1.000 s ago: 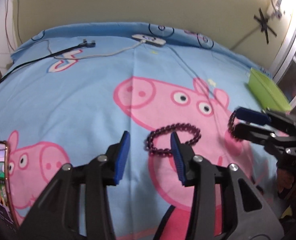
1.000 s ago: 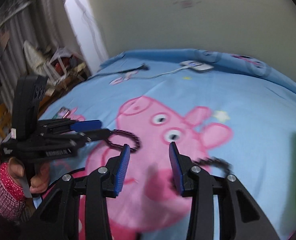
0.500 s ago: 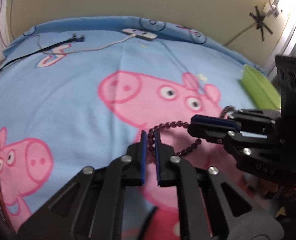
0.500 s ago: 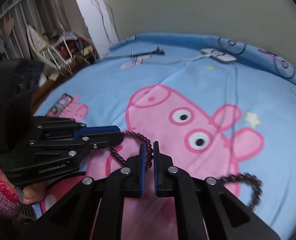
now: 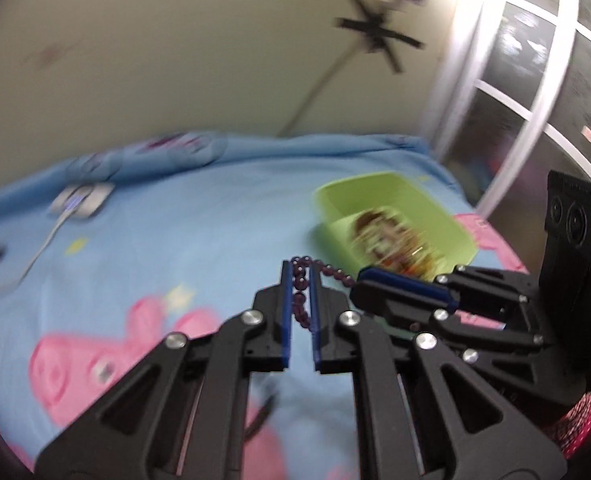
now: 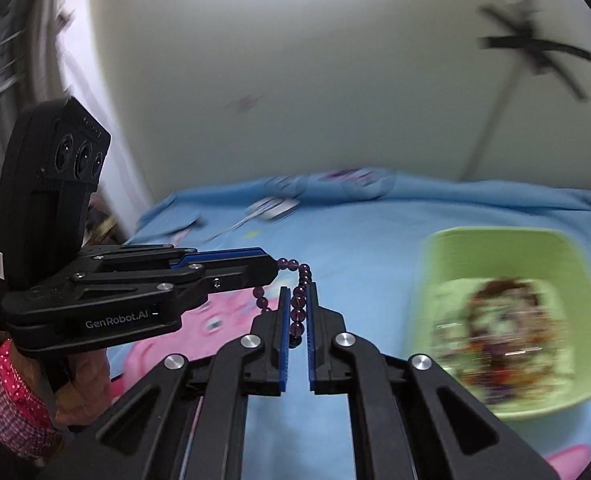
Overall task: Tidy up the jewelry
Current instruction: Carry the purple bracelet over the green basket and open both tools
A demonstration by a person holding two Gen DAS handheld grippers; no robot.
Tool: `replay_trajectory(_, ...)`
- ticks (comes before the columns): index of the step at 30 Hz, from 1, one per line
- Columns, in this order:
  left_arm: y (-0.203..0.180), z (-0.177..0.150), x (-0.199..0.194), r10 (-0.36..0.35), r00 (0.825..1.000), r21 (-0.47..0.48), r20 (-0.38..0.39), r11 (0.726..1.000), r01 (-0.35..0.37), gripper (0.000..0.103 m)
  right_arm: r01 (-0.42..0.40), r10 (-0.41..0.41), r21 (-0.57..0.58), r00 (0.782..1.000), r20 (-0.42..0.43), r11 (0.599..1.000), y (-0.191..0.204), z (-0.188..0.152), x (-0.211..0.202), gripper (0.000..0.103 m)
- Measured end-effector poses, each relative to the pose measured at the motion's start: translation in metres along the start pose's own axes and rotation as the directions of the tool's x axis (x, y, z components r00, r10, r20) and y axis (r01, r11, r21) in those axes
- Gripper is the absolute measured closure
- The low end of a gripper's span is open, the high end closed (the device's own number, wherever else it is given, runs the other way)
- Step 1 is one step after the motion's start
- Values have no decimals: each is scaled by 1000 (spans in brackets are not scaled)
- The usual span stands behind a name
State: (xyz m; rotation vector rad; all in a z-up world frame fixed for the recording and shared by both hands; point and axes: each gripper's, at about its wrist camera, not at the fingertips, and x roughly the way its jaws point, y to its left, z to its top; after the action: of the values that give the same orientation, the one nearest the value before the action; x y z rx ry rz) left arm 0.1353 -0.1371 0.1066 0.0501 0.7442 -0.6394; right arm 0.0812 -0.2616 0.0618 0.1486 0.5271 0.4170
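Gripping one strand of round, glossy purple beads (image 5: 300,285) between ribbed blue pads, left gripper (image 5: 300,280) nearly shut, up off the soft blue cartoon-print bedsheet (image 5: 183,248). Pinching the same strand from the other side, right gripper (image 6: 298,300) equally narrow. Just beyond, a smooth green rectangular plastic tray (image 6: 427,264) with rounded corners, contents blurred.

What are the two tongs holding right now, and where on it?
Both grip one purple bead bracelet. The right tongs pinch one stretch of beads, the left tongs pinch another stretch; it is lifted off the blue bedsheet.
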Motion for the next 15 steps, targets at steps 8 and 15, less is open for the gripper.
replay_trajectory(8, -44, 48, 69, 94, 996, 48, -8, 994, -94, 62, 321, -334, 145, 940, 71, 936, -99, 10, -18, 97)
replay_trajectory(15, 23, 6, 16, 192, 981, -58, 32, 980, -190, 62, 193, -259, 306, 947, 191, 932, -120, -1, -54, 88)
